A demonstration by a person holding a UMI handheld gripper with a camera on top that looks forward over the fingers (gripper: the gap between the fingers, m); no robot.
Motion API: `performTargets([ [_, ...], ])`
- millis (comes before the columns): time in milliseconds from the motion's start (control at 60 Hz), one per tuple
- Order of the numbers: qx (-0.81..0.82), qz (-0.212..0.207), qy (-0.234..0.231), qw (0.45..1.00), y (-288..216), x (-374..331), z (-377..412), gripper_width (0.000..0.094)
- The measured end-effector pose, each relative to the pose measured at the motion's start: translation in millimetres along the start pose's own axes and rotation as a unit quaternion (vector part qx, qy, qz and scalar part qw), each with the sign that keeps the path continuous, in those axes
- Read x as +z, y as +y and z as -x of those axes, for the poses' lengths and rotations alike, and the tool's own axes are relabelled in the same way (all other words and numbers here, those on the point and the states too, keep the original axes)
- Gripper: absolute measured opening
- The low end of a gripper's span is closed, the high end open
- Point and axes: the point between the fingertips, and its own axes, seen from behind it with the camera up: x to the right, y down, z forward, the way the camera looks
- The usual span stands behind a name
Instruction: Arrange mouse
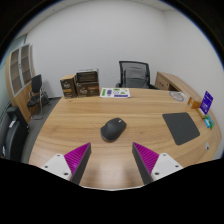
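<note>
Big wooden table (70,125) fills most of the room, light grain, rounded near edge. Far side: black office chair (134,74) pushed up to the table, second chair (37,94) at far left by a shelf unit (19,68). Two boxes (80,84) stand on the far edge of the table, flat printed papers (115,93) just right of them. Dark mouse pad (182,127) lies at the right, near the table edge, with a purple stand-up card (207,101) beyond it. Black mouse (114,128) sits on bare wood mid-table, left of the pad and apart from it, just ahead of the gripper (112,160). Fingers spread wide, magenta pads (78,157) showing, nothing held.
</note>
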Motion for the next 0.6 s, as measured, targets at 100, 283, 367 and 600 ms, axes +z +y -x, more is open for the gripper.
performTargets([
  [100,0.009,0.006,-0.002,1.0,-0.7,28.9,4.5,0.086],
  [283,0.011,0.019,0.007,1.0,-0.9,77.0,1.6,0.0863],
  [367,0.01,0.029,0.006,1.0,0.8,96.9,0.6,0.0861],
  [600,0.026,0.06,-0.002,0.998,0.5,143.0,-2.6,0.0863],
])
